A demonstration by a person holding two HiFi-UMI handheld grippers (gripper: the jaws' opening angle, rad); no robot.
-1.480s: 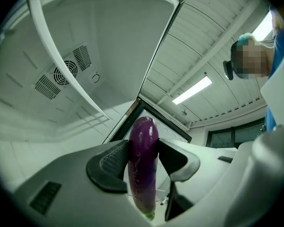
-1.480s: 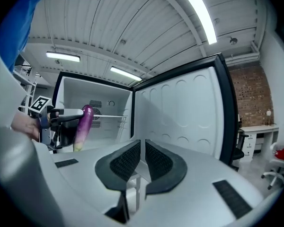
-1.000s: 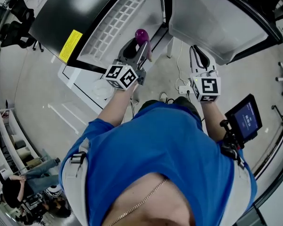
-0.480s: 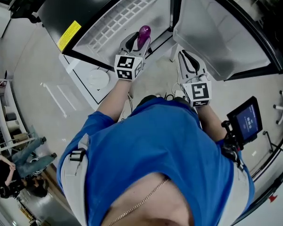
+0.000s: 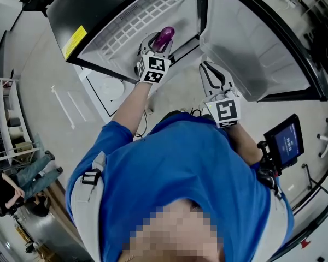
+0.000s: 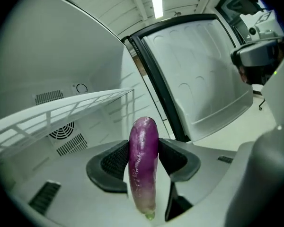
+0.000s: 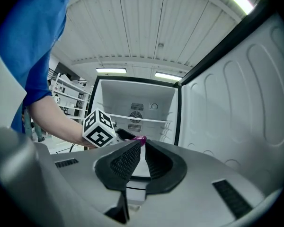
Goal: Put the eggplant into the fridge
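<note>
Blue cloth of the person's shirt (image 5: 197,168) fills the near part of the head view, with a small screen (image 5: 284,143) at the person's right side. Beyond the shirt, the right gripper (image 5: 205,66) is held out level before the open door (image 5: 251,53). Its black pads are together at the tips and nothing is between them. Since a second ago it has swung a little toward the fridge's mouth, and its marker cube (image 5: 224,112) now sits nearer the shirt.

Further out, the left gripper (image 6: 143,157) is clamped on the eggplant (image 6: 143,164), one ribbed pad on each side of its middle. The eggplant stands crosswise to the jaws, its purple end up and its pale, green-tipped end down. A second ago this gripper was back over the floor, with the eggplant at the fridge's front edge. Now it has reached forward, its cube (image 5: 154,70) has rolled to show another face, and the eggplant is held at the mouth of the fridge (image 5: 98,10), in the air and resting on nothing.

Behind the eggplant, a white wire shelf (image 6: 61,110) crosses the compartment. Whether the eggplant is above or below it, the head view does not settle. On the back wall there is a round fan grille (image 6: 61,130).
</note>
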